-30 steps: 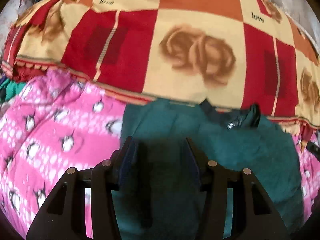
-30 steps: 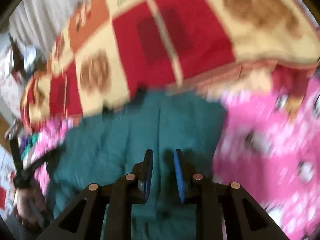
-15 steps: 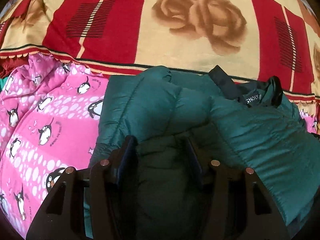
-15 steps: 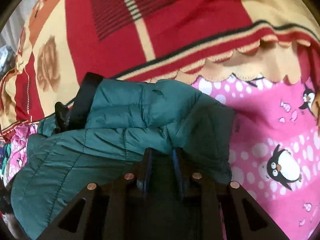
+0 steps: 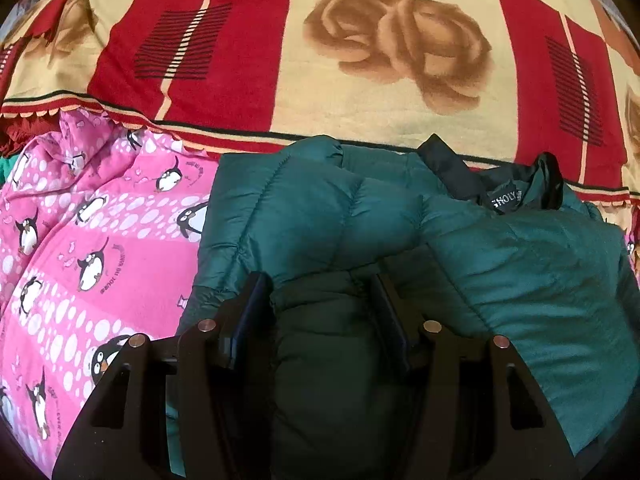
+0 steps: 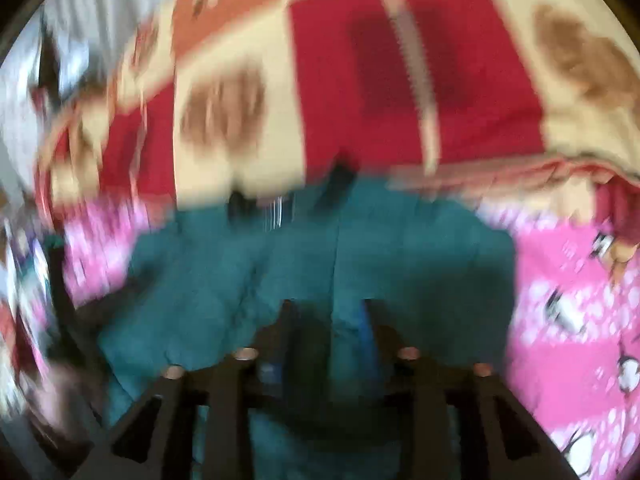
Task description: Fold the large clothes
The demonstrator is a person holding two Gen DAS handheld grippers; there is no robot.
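Left gripper (image 5: 322, 312): matte black frame, two angular arms with triangular cut-outs at 7 and 5 o'clock of the view. Four round metal screw heads across the frame, silver to copper in tone. Fingers (image 5: 252, 312) are flat dark plates with bluish inner faces.

Right gripper (image 6: 326, 332): same black frame, same cut-outs, four copper-toned screw heads. Fingers (image 6: 366, 328) show blue inner faces. View blurred; finer markings unreadable.

The red-and-cream blanket (image 5: 360, 92) reads "love" twice along its top; the jacket's neck label (image 5: 505, 200) is only partly legible.
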